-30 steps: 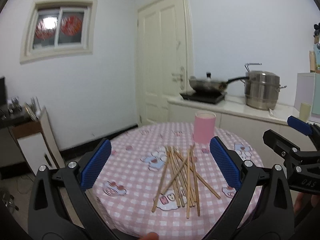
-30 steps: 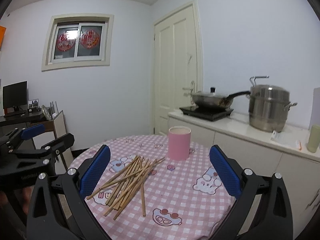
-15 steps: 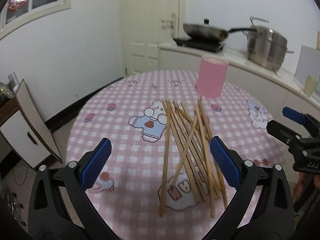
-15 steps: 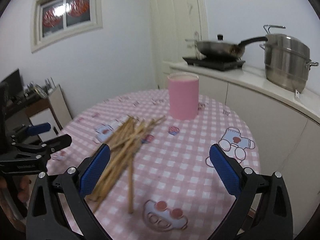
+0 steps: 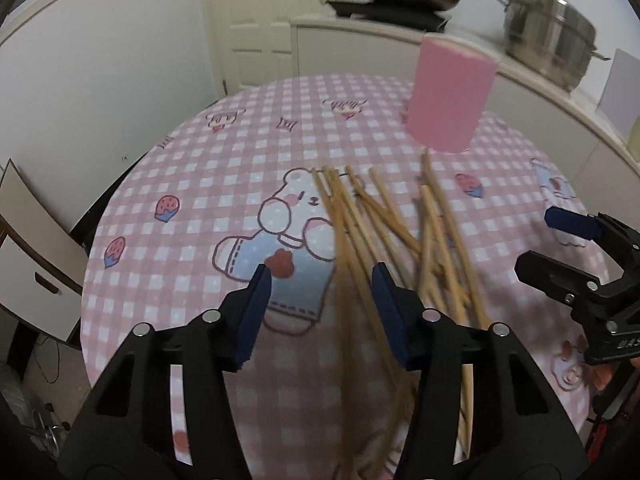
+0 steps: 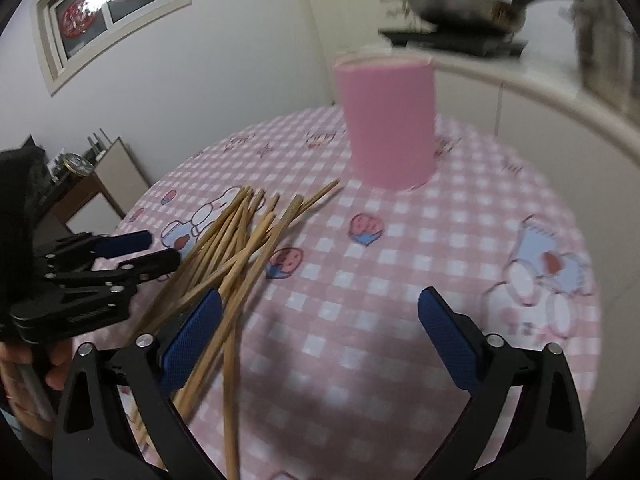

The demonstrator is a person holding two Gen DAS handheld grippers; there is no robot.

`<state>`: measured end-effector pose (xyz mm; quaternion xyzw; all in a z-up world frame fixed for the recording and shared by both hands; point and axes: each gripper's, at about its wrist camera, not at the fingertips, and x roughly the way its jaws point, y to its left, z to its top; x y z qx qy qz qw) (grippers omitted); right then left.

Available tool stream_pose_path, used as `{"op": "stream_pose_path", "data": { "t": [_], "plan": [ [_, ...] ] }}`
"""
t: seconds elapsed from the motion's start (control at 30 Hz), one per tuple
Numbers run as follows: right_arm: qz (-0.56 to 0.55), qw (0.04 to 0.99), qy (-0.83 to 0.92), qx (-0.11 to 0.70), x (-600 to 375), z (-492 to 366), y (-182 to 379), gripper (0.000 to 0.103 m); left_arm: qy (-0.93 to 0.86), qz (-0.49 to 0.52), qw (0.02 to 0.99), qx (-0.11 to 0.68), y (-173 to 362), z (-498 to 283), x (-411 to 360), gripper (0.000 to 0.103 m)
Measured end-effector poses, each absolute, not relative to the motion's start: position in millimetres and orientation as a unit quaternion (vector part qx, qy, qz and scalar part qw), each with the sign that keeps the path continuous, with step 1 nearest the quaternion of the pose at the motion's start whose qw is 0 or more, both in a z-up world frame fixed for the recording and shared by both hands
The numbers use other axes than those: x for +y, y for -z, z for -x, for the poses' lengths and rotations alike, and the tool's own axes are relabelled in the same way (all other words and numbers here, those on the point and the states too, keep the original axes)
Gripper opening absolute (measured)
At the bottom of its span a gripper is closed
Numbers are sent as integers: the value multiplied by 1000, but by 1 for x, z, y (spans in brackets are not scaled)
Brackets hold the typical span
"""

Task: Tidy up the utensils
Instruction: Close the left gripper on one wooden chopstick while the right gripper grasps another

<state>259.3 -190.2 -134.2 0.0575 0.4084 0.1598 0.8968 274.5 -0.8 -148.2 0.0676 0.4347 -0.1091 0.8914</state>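
Checked tablecloth (image 5: 248, 152): pink cup (image 5: 450, 96) beside loose chopsticks (image 5: 400, 232); both grippers' fingers released.

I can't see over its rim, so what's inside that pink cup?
Nothing rises above the rim of the pink cup. Both views look at its side, so the inside stays hidden. The chopsticks all lie on the tablecloth in front.
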Motion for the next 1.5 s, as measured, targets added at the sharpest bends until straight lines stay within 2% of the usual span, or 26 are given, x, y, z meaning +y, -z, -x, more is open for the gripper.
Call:
{"op": "stream_pose_path", "data": {
  "t": [0.07, 0.43, 0.6, 0.67, 0.77, 0.83, 0.87, 1.03, 1.13, 1.17, 1.23, 1.37, 1.5],
  "plan": [
    [-60, 892, -162, 419, -187, -267, 137, 79, 111, -64, 885, 447, 153, -282, 2, 45],
    [-42, 876, -172, 449, -173, -297, 140, 65, 119, -75, 880, 453, 160, -306, -4, 45],
    [-26, 877, -164, 452, -171, -304, 142, 63, 130, -82, 880, 449, 159, -302, -2, 45],
    [-23, 875, -162, 457, -171, -307, 143, 56, 136, -91, 881, 444, 159, -300, -5, 45],
    [-8, 874, -158, 459, -169, -309, 144, 51, 129, -100, 882, 443, 159, -302, -7, 44],
    [-1, 873, -158, 461, -168, -310, 145, 47, 126, -93, 882, 445, 158, -307, -6, 33],
    [-1, 873, -159, 461, -168, -310, 145, 44, 122, -93, 881, 447, 158, -309, -6, 32],
    [5, 869, -163, 467, -166, -315, 145, 37, 117, -100, 874, 461, 164, -317, -9, 29],
    [12, 867, -165, 470, -161, -318, 145, 29, 119, -94, 872, 465, 163, -321, -8, 26],
    [11, 866, -167, 471, -160, -320, 145, 24, 122, -92, 872, 464, 163, -323, -8, 24],
    [8, 863, -172, 474, -159, -323, 145, 20, 128, -89, 872, 464, 163, -325, -9, 10],
    [-7, 856, -188, 481, -158, -325, 144, 8, 128, -80, 872, 466, 163, -326, -10, 7],
    [-20, 853, -195, 484, -159, -323, 142, 7, 142, -47, 869, 473, 160, -326, -2, 6]
  ]
}}
